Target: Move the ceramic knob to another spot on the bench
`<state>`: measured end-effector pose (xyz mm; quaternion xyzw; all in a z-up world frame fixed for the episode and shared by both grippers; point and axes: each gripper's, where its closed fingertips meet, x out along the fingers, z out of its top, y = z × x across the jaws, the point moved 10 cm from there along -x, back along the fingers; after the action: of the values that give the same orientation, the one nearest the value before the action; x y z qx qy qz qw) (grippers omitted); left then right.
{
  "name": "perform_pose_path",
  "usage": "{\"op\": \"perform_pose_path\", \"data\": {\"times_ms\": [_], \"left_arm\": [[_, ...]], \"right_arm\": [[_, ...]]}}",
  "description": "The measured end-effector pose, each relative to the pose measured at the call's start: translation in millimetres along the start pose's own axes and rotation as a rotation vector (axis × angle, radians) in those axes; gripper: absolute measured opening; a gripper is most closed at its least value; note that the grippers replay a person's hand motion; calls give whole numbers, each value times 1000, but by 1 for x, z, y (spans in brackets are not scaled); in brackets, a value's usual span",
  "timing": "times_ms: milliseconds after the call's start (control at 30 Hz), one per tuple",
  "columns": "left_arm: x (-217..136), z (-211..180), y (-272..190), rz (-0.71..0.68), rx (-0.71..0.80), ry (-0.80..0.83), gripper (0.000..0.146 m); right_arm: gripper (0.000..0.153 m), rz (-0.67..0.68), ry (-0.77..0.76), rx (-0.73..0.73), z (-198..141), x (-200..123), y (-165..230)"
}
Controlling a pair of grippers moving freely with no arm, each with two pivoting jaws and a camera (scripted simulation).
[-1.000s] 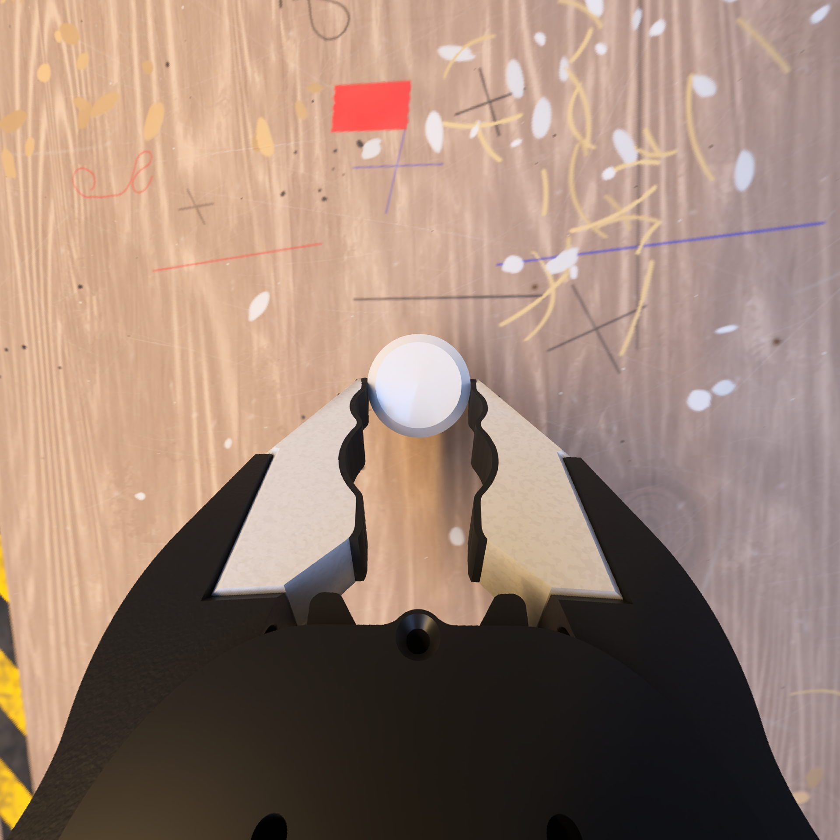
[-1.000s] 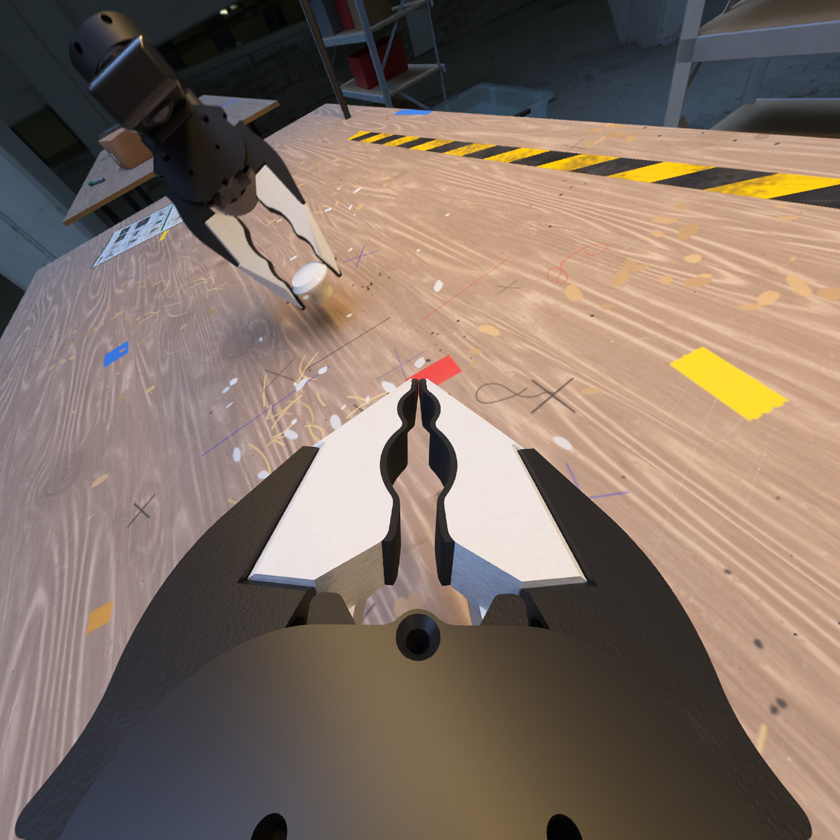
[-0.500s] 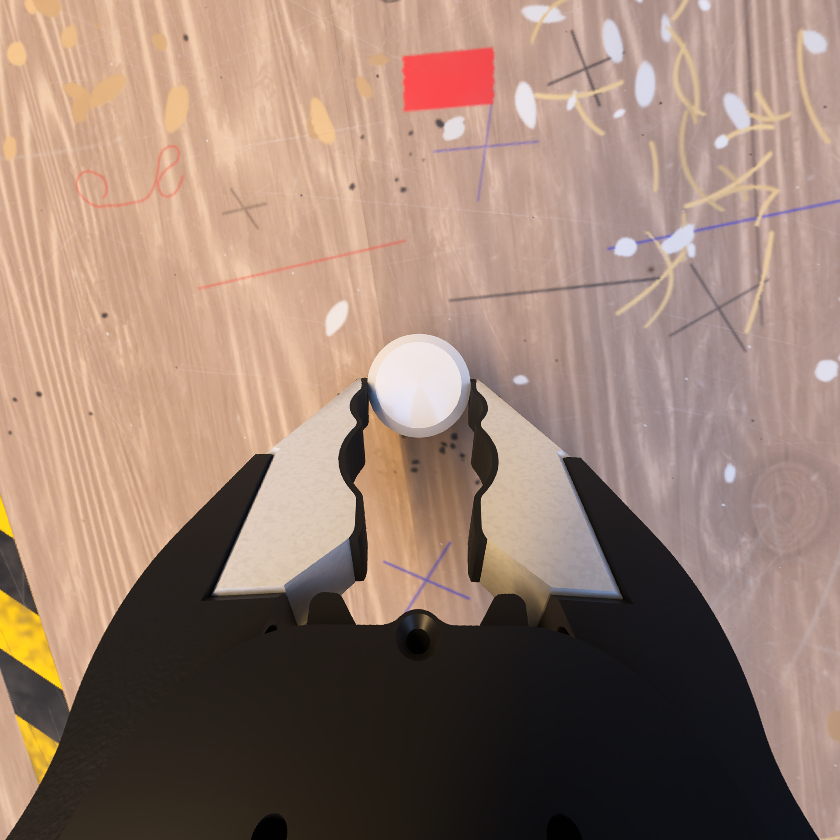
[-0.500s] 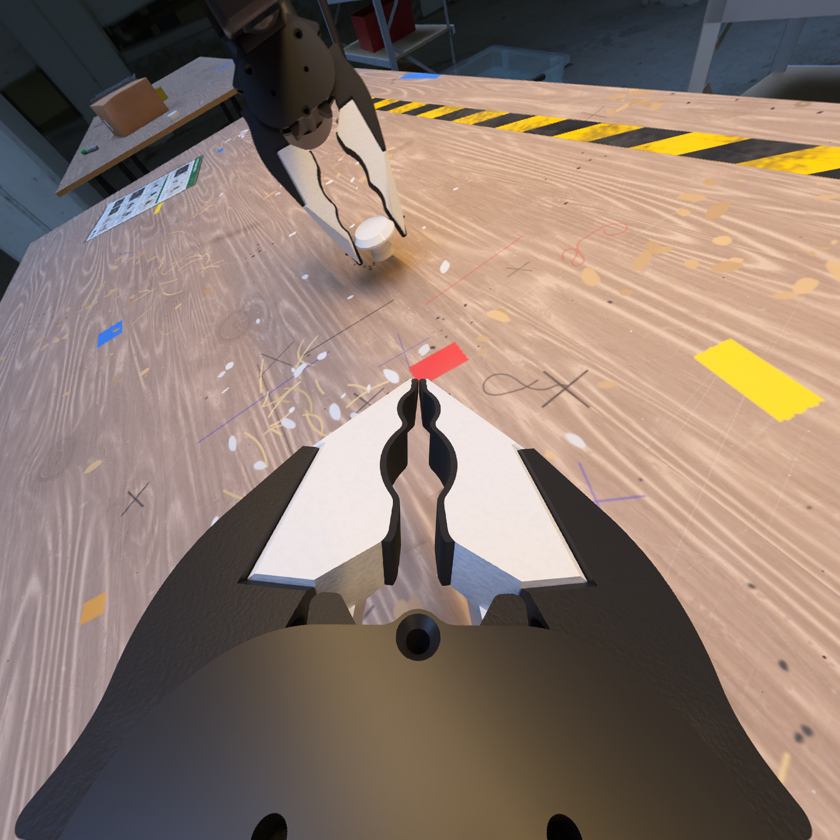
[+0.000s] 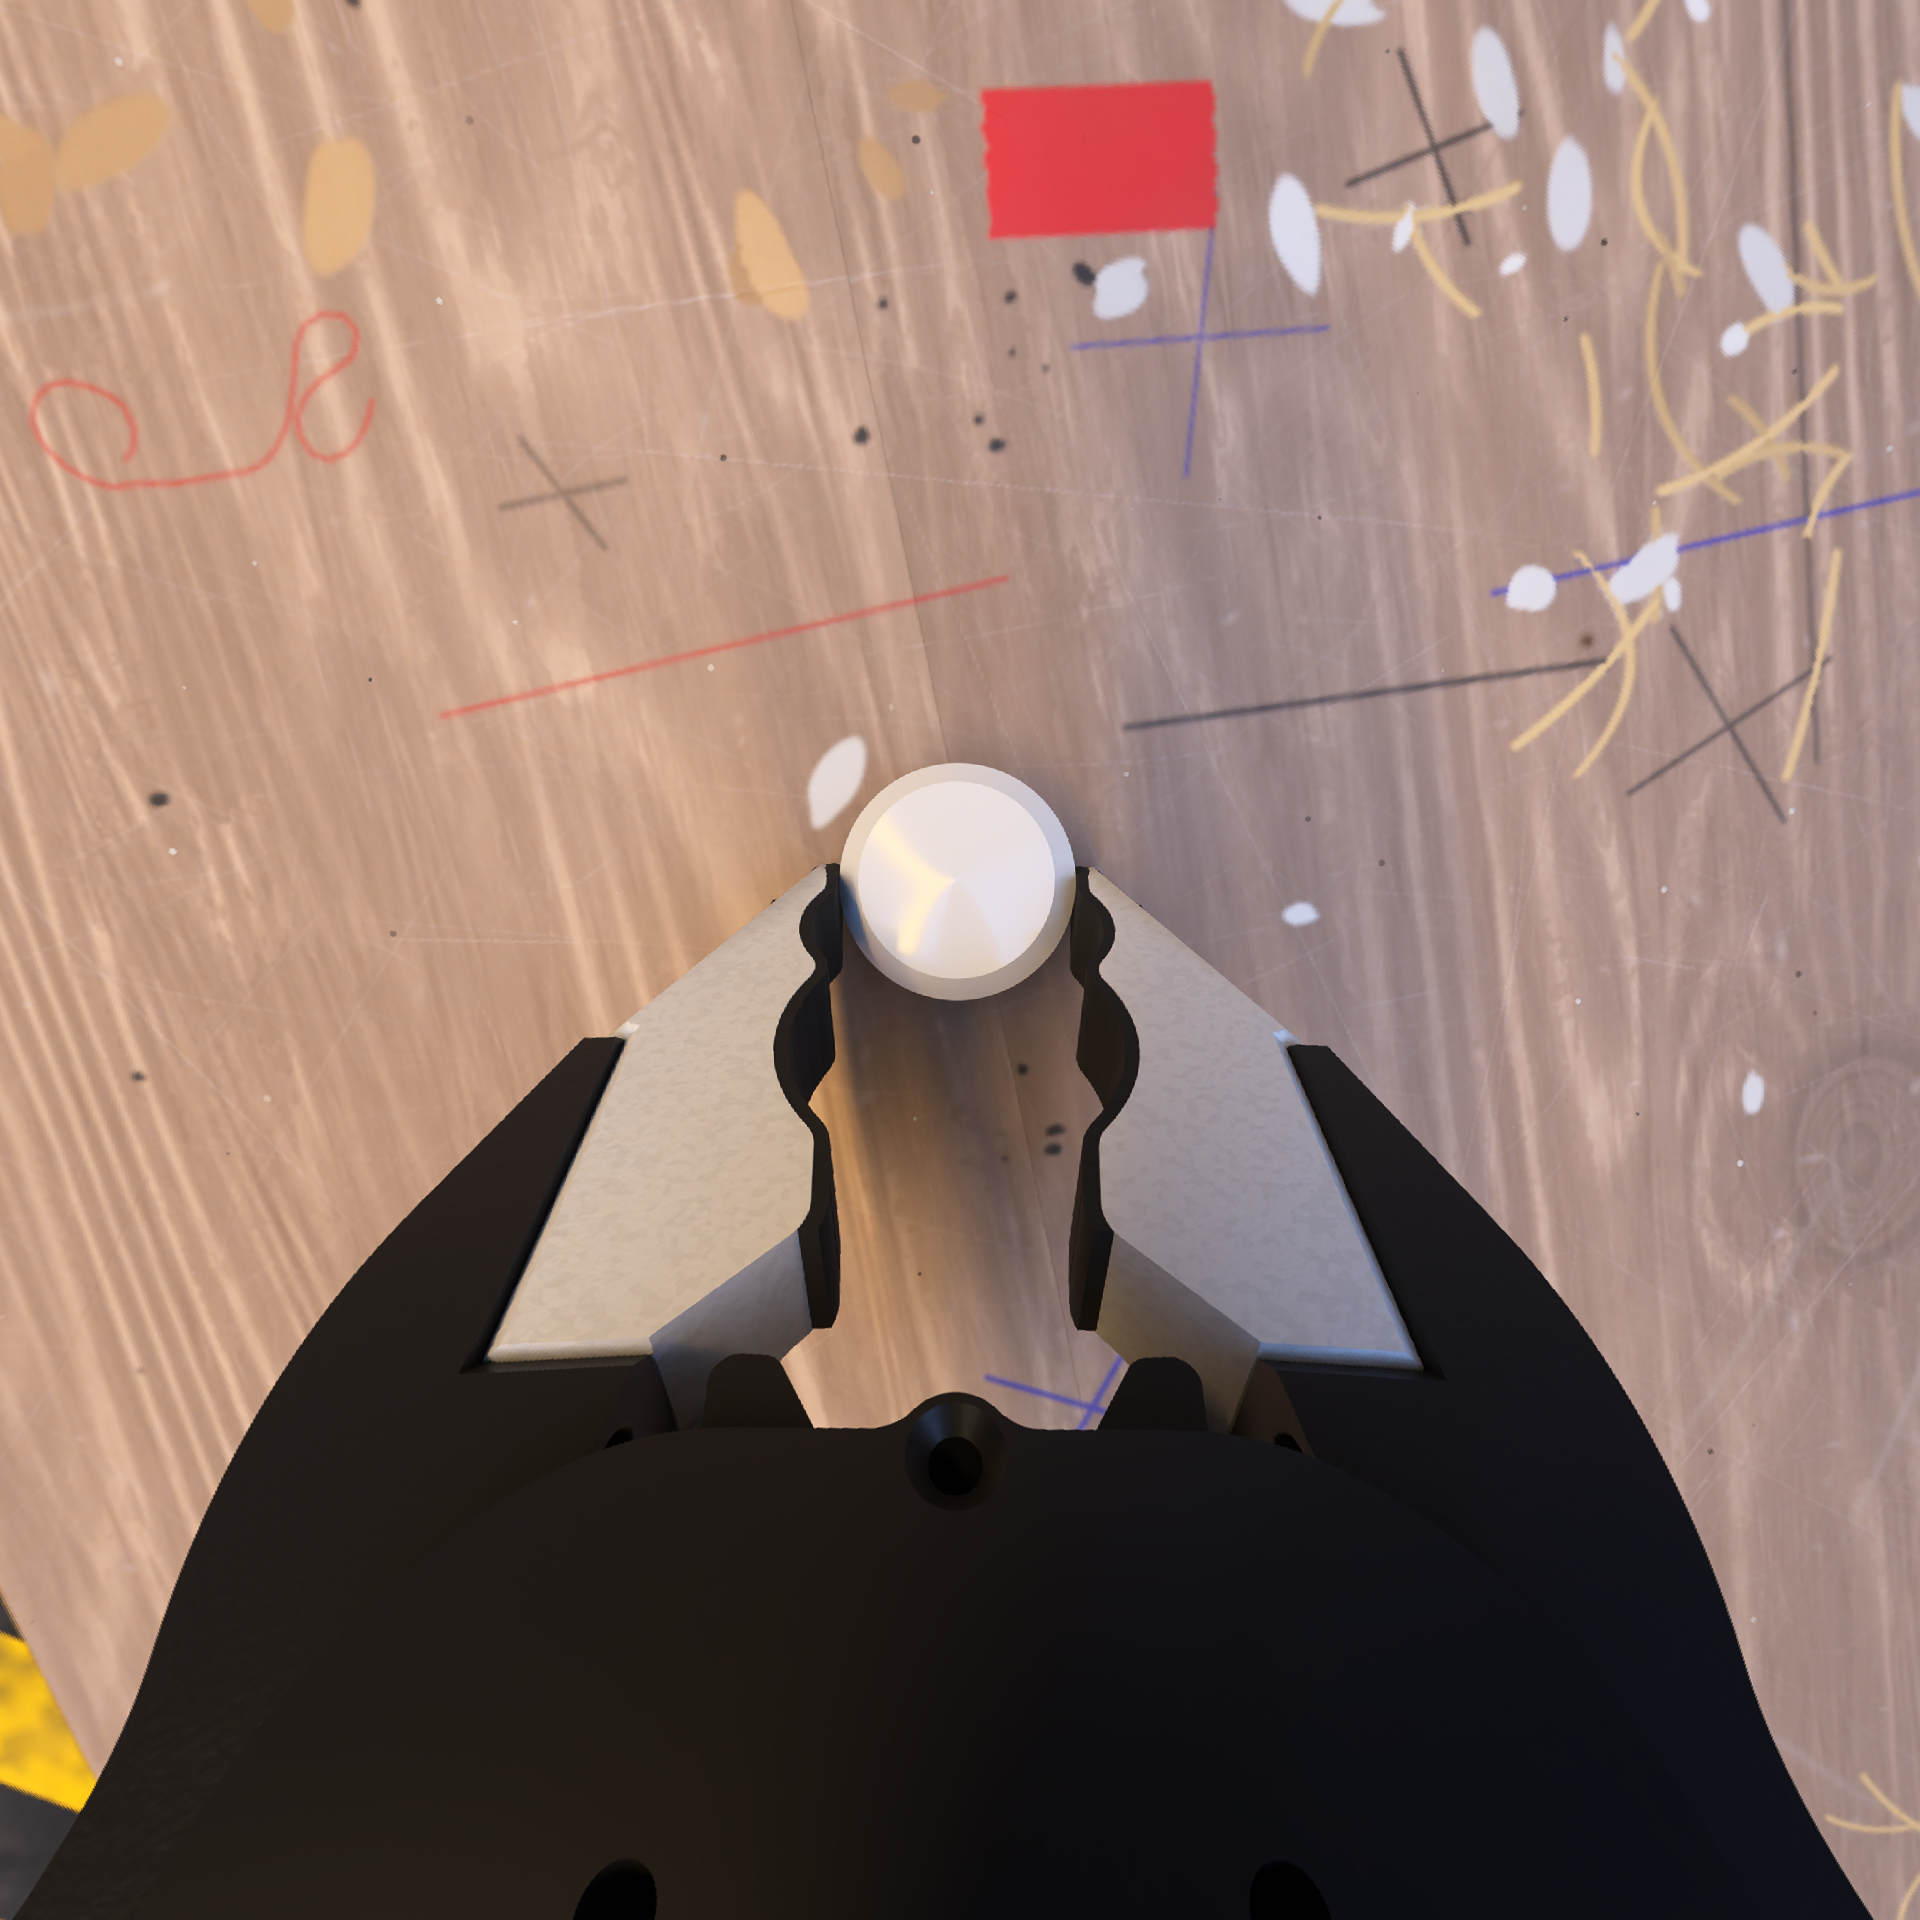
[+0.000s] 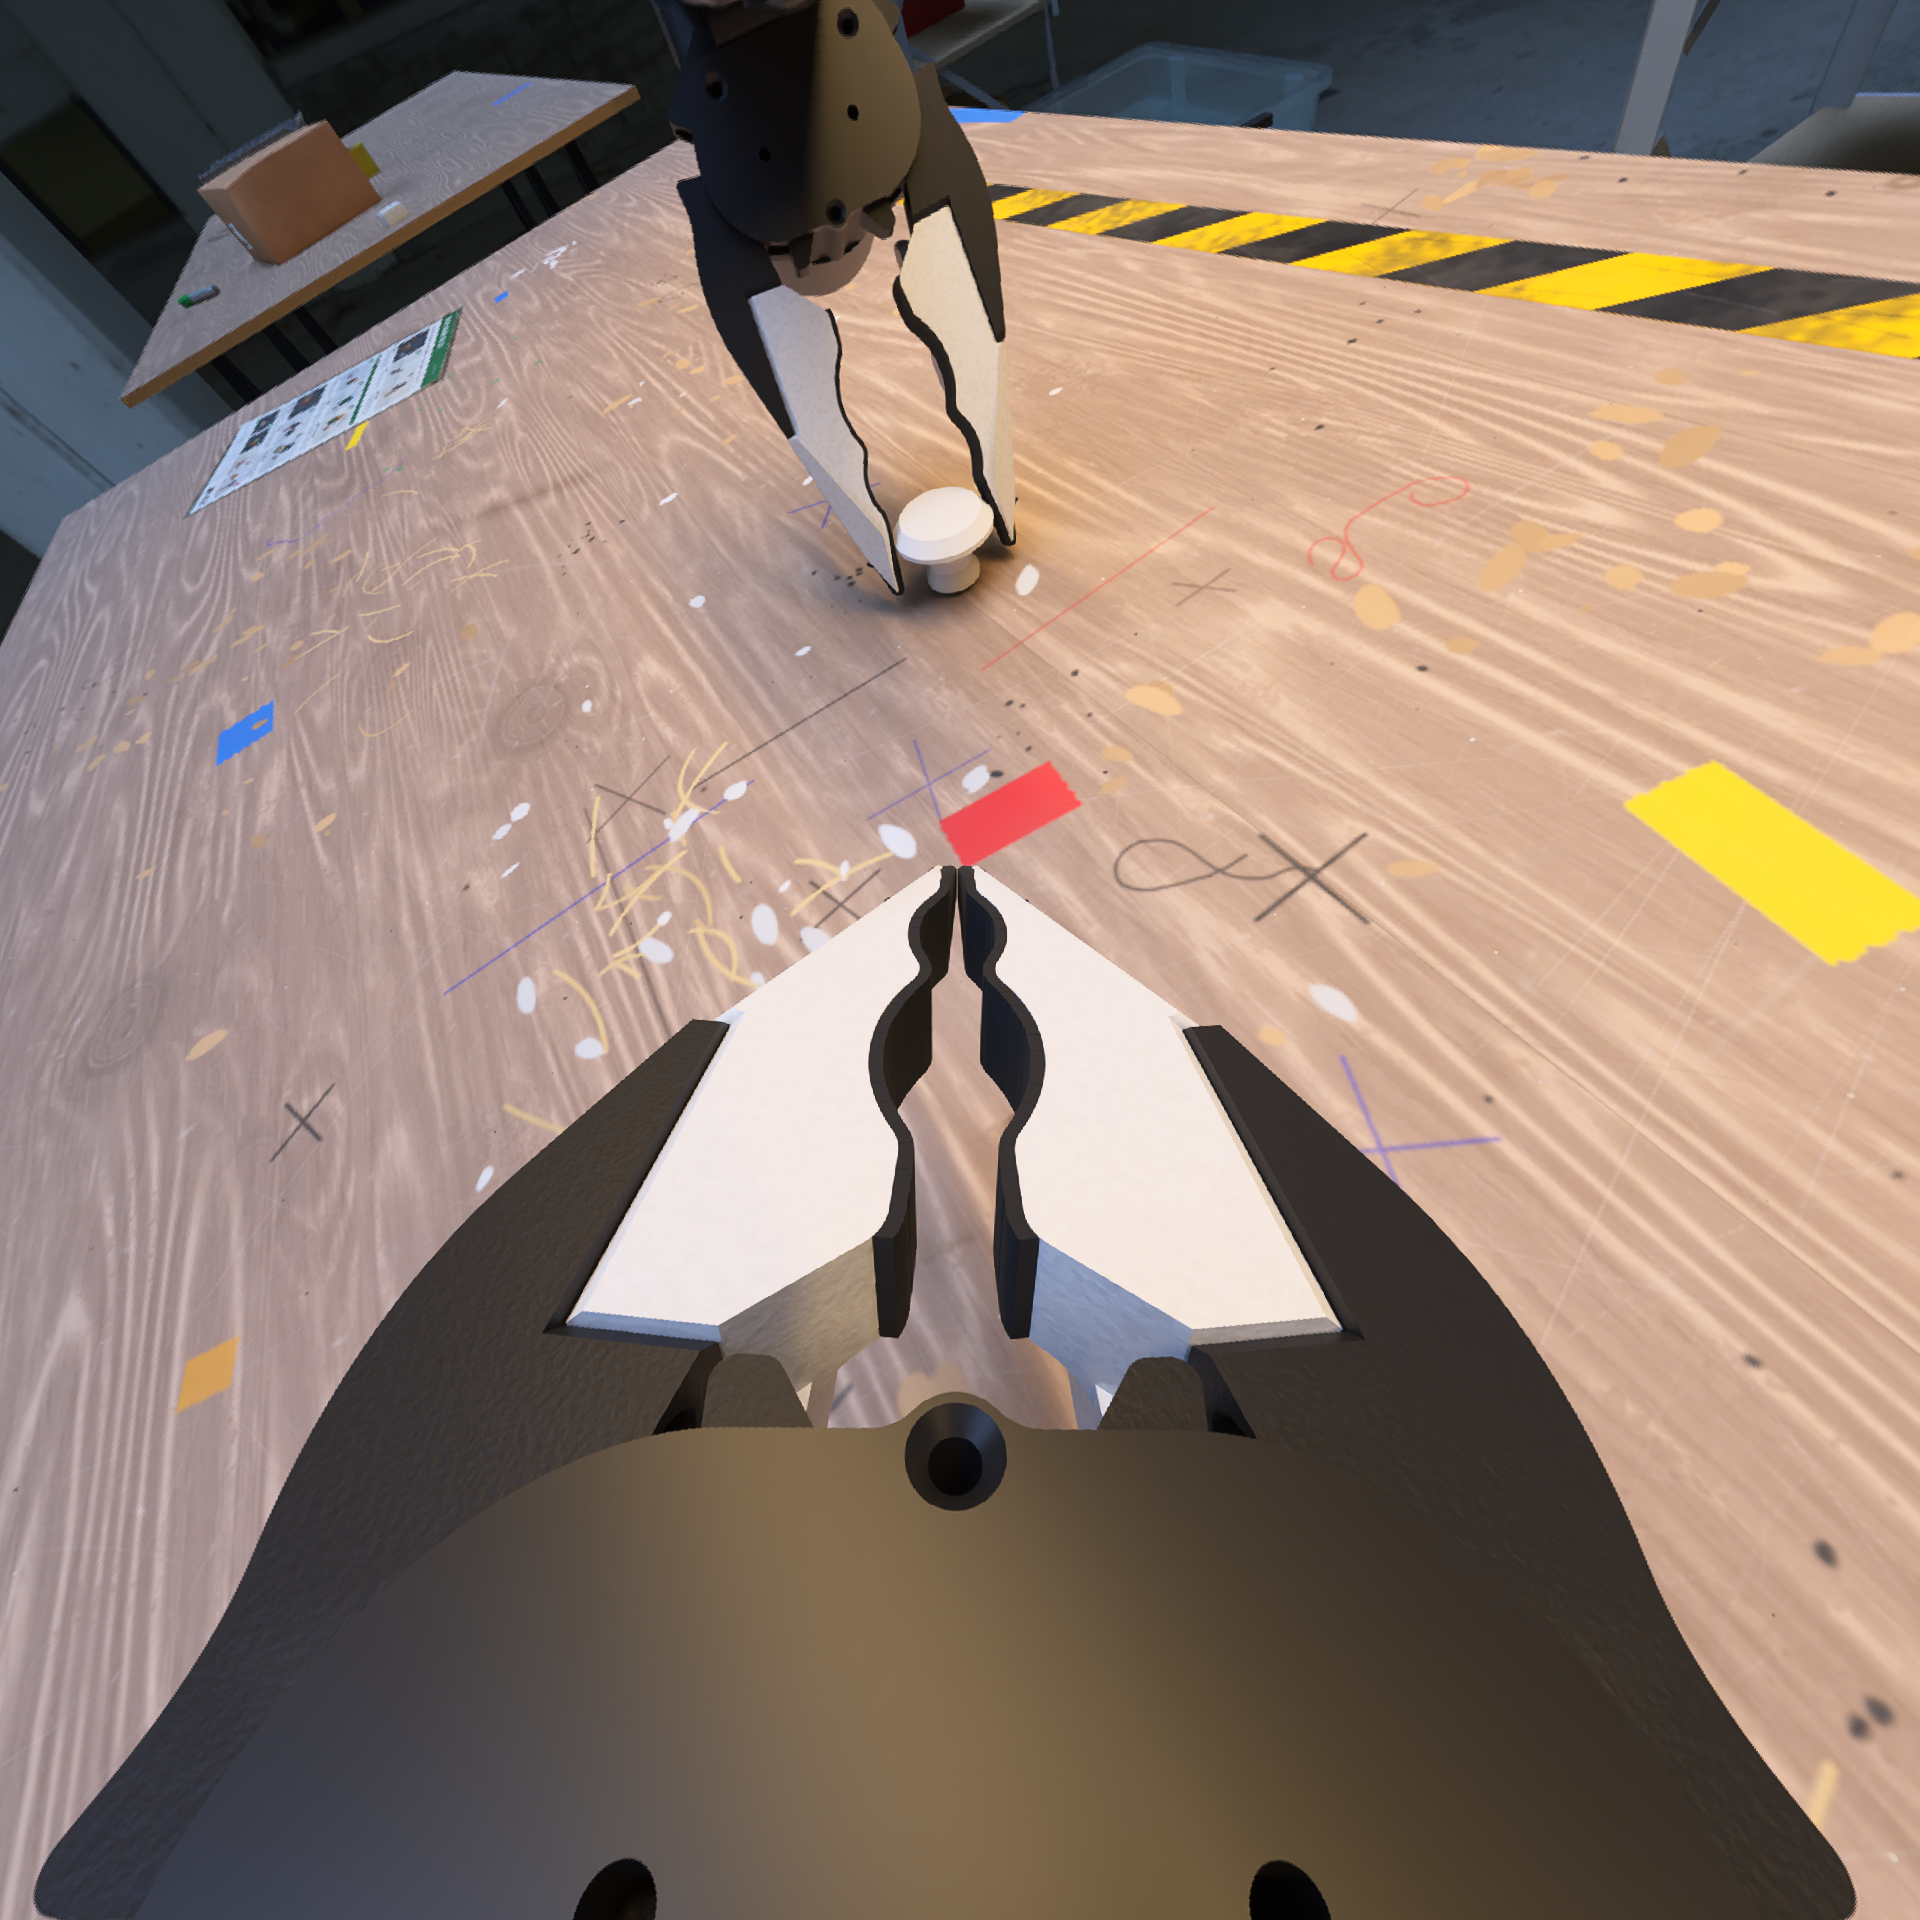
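The ceramic knob (image 5: 956,883) is white, with a round cap and a short stem. My left gripper (image 5: 956,871) is shut on the cap and points straight down at the wooden bench (image 5: 416,1039). In the right wrist view the knob (image 6: 943,535) stands upright between the left gripper's fingertips (image 6: 951,561), its stem at or just above the bench surface (image 6: 1351,1039). My right gripper (image 6: 956,878) is shut and empty, low over the bench, a short way in front of the knob.
A red tape patch (image 6: 1010,810) lies between the knob and my right gripper, and shows in the left wrist view (image 5: 1099,158). Yellow tape (image 6: 1777,862) lies right, a hazard stripe (image 6: 1455,260) far right. A printed sheet (image 6: 332,405) and blue tape (image 6: 244,730) lie left.
My left gripper has carried the knob across the bench toward the red patch and lowered it to the surface. My right gripper has stayed shut and nearly still.
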<state>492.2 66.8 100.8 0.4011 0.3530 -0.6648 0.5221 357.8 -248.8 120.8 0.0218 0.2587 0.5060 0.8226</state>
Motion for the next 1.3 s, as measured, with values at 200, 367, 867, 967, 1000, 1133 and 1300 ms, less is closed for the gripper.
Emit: {"op": "perform_pose_path", "data": {"times_ms": [200,367,867,967,1000,1133,1300], "left_arm": [[0,-3,5,-15,-27,-26,44],[-2,-4,4,5,-32,-23,44],[-1,0,2,69,-29,-3,44],[-2,0,3,77,-37,-1,44],[-2,0,3,77,-41,0,45],[-4,0,2,76,-43,1,62],[-6,-2,-4,29,-61,28,91]], "right_arm": [[0,3,-3,-6,1,-1,1],[0,4,-5,-9,2,-1,2],[0,0,-14,-14,3,-4,3],[0,-2,-12,-15,3,-4,3],[0,-2,-13,-15,3,-4,3],[0,-2,-16,-15,3,-4,3],[0,-3,-17,-16,3,-5,3]]}}
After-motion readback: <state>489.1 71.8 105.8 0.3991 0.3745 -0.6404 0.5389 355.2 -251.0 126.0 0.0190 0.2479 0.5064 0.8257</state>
